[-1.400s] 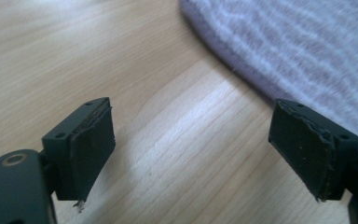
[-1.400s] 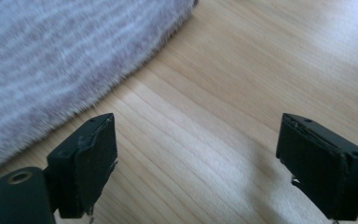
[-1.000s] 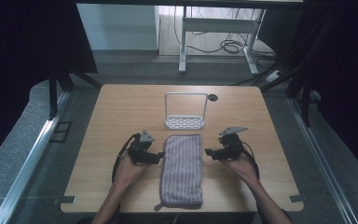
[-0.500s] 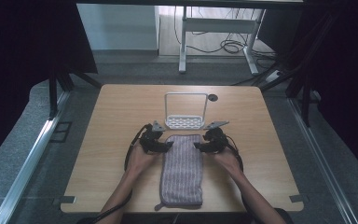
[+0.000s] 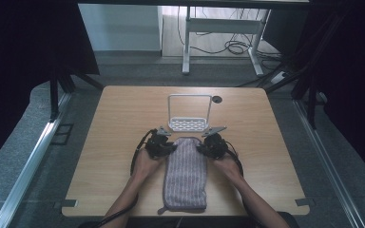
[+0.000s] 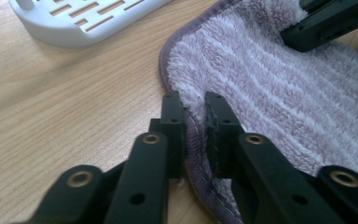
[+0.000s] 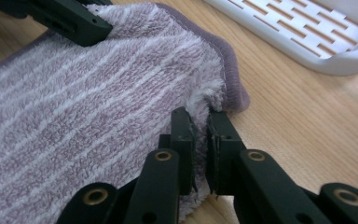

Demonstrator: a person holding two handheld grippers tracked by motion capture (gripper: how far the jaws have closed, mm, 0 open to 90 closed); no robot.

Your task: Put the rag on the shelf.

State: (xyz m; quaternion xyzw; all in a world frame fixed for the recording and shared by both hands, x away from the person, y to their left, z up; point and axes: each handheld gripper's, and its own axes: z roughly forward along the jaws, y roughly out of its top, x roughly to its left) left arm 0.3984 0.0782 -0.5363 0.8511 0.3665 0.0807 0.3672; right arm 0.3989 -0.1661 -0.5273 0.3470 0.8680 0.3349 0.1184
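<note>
The left hand-held gripper (image 6: 193, 109) is pinching the towel's (image 5: 186, 173) left edge near the far corner, and the right hand-held gripper (image 7: 200, 123) is nipping the far right corner, where the hem is bunching up. Both grasps look made; any lifting or folding is, I'd judge, still to come. The towel is lying flat on the table (image 5: 114, 118), long axis running away from the person, far end just short of the white rack (image 5: 188, 124).

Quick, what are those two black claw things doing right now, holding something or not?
Left gripper: closed, jaws pinching the far left edge of the striped towel.
Right gripper: closed, jaws pinching the towel's far right corner.
</note>
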